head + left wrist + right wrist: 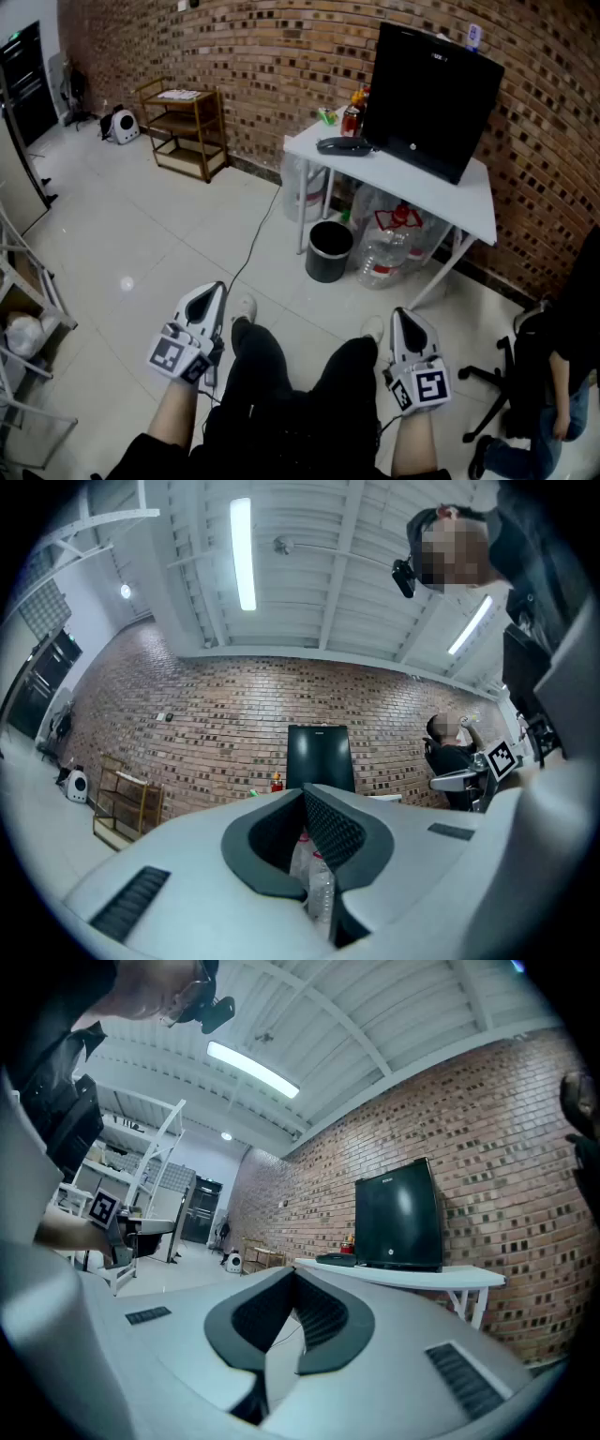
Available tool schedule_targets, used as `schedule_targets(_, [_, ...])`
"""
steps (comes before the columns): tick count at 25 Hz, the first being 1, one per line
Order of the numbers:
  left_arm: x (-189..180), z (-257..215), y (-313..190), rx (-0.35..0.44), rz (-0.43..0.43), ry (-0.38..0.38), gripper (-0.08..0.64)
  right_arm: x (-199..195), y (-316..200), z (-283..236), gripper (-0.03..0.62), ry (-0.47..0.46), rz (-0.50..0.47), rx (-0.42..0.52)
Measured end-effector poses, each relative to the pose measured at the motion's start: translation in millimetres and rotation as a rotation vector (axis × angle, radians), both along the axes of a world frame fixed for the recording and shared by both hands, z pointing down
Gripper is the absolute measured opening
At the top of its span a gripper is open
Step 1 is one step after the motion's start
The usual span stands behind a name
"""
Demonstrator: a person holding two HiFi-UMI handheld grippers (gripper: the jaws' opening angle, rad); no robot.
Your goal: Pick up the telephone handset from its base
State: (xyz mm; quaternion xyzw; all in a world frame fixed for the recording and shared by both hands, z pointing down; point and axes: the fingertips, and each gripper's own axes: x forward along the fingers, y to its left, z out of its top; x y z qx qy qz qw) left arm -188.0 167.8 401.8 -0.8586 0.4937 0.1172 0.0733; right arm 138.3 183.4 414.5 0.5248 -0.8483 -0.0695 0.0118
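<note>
White-topped table (427, 192) against the brick wall was seen bearing one telephone (343, 145), a dark, low, elongated shape lying at the table's end nearer the shelf, just beside one black screen (431, 94) and well apart from both grippers. Two grippers were counted, the left gripper (215, 287) and the right gripper (404, 313), each with its jaws closed together and nothing held between them. One black bin (329, 250) and at least two large clear water bottles (386, 246) were seen under the table, and one wooden shelf unit (183, 127) stood by the wall. Handset and base could not be told apart at that range. One person (562, 366) at the right was cut off by the frame edge.
</note>
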Motion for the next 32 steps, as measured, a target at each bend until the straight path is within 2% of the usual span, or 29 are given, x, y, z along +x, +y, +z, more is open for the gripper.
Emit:
schedule_targets(6, [12, -43, -23, 0.034, 0.001, -0.04, 0.002, -4, -24, -36, 0.003, 0.05, 0.009, 0.029])
schedule_targets(12, [23, -75, -54, 0.034, 0.003, -0.039, 0.002, -2, -53, -63, 0.003, 0.045, 0.036, 0.056])
schedule_targets(14, [33, -72, -69, 0.045, 0.006, -0.043, 0.002, -5, -63, -62, 0.003, 0.031, 0.045, 0.053])
schedule_targets(17, [54, -63, -98, 0.02, 0.023, -0.056, 0.002, -17, -87, -57, 0.003, 0.019, 0.027, 0.041])
schedule_targets(24, [116, -53, -176, -0.029, 0.114, -0.087, 0.002, -41, -168, -45, 0.003, 0.014, -0.008, 0.016])
schedule_targets(28, [132, -50, -217, -0.066, 0.134, -0.094, 0.002, -46, -207, -44, 0.003, -0.001, -0.001, -0.004])
schedule_targets(32, [143, -55, -258, -0.049, 0.143, -0.11, 0.002, -41, -241, -46, 0.003, 0.009, -0.007, -0.002])
